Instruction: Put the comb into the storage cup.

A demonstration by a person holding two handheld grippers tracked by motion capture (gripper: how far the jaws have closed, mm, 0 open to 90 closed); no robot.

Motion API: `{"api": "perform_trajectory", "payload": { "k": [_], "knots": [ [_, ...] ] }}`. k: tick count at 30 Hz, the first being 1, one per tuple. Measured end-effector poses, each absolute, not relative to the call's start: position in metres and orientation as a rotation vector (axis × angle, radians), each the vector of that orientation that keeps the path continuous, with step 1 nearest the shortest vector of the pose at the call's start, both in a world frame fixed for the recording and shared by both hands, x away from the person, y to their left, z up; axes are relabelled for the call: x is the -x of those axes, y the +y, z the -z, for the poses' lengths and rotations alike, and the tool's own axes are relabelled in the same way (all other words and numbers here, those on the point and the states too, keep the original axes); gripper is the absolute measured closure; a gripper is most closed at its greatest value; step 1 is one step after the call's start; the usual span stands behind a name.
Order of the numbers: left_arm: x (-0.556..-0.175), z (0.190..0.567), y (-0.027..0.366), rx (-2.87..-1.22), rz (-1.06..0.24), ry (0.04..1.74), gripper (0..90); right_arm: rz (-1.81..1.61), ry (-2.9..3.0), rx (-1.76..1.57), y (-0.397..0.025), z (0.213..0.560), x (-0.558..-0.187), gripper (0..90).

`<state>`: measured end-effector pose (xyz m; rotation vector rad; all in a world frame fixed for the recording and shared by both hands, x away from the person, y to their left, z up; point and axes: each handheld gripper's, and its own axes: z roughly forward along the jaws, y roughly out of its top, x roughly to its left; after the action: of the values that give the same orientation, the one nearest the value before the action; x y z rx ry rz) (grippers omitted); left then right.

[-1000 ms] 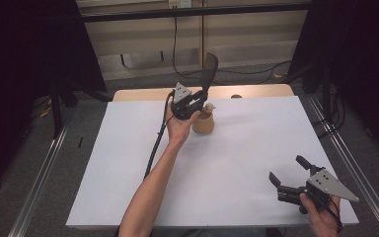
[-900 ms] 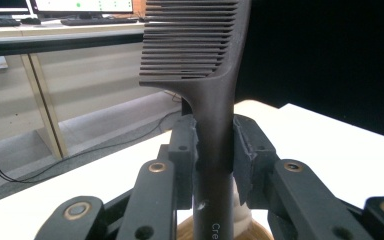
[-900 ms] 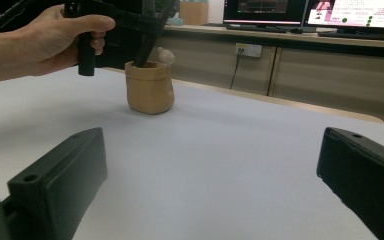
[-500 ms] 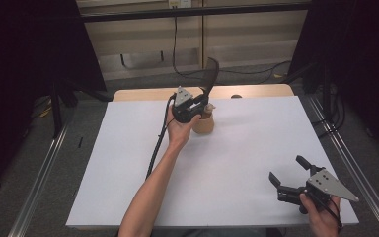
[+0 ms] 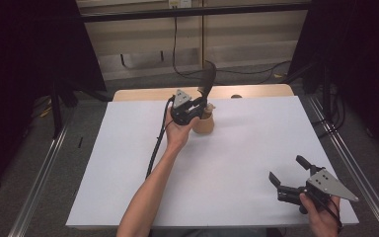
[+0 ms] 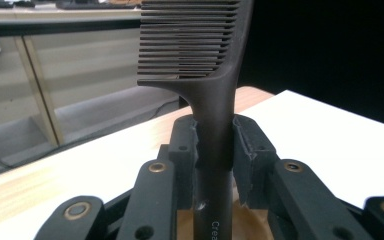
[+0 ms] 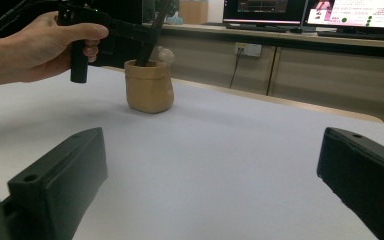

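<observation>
A black comb stands upright with its handle down in a small tan pot near the table's far edge. My left gripper is shut on the comb's handle just above the pot's rim; the comb rises above it. In the right gripper view the pot sits ahead on the left with the comb's handle in it and something pale beside it. My right gripper rests open near the table's front right corner, nothing between its jaws.
The white table top lies over a wooden board that shows at the far edge. Metal rails run along both sides. Monitors and a cabinet stand beyond the table in the right gripper view.
The left gripper has risen a little with the comb and shifted slightly right over the pot. The right gripper has stayed put.
</observation>
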<state>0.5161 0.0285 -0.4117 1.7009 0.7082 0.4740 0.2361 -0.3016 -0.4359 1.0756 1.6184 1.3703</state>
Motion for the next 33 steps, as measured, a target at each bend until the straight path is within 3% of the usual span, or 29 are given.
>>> {"api": "perform_trajectory", "payload": {
  "k": [33],
  "knots": [
    [-0.515,0.423,0.033,-1.769,-0.436,0.741,72.6,-1.364,1.624,-1.071,-0.301,0.436,-0.237,0.0]
  ]
}}
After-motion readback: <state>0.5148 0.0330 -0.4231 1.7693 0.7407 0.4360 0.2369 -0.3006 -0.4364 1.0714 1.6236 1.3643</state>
